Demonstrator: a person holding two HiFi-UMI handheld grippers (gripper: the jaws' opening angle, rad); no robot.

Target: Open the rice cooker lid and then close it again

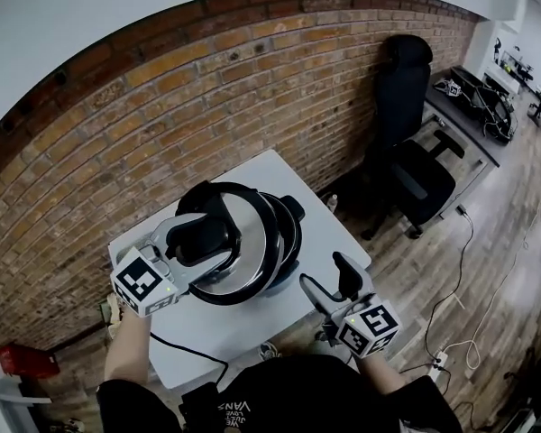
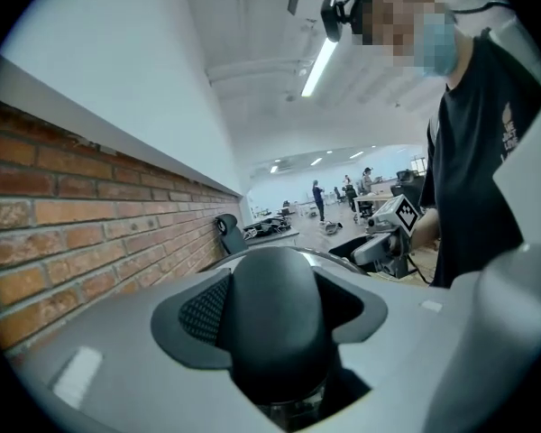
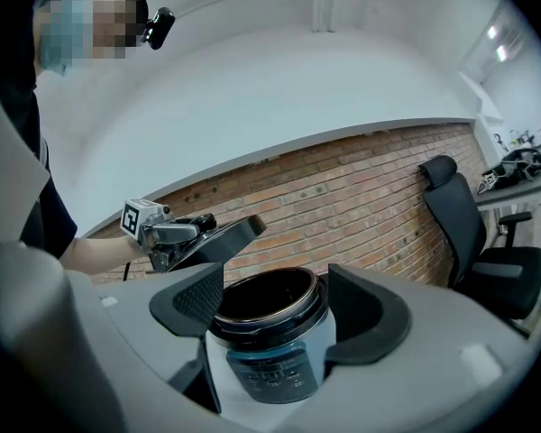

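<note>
On my feeds I see a black short-sleeved T-shirt [image 1: 279,391] with white lettering [image 1: 237,411] on it. The same black cloth fills the right edge of the left gripper view. Both sets of tongs are light-grey moulded plastic, the left tongs [image 1: 207,234] and the right tongs [image 1: 329,280] alike. Each has 2 broad grey jaws lined with black pads [image 3: 191,303], their faces stippled in a fine mesh. Behind each set sits a white cube [image 1: 144,282] printed with black square markers, and a small green light [image 1: 167,289] glows on its face.
</note>
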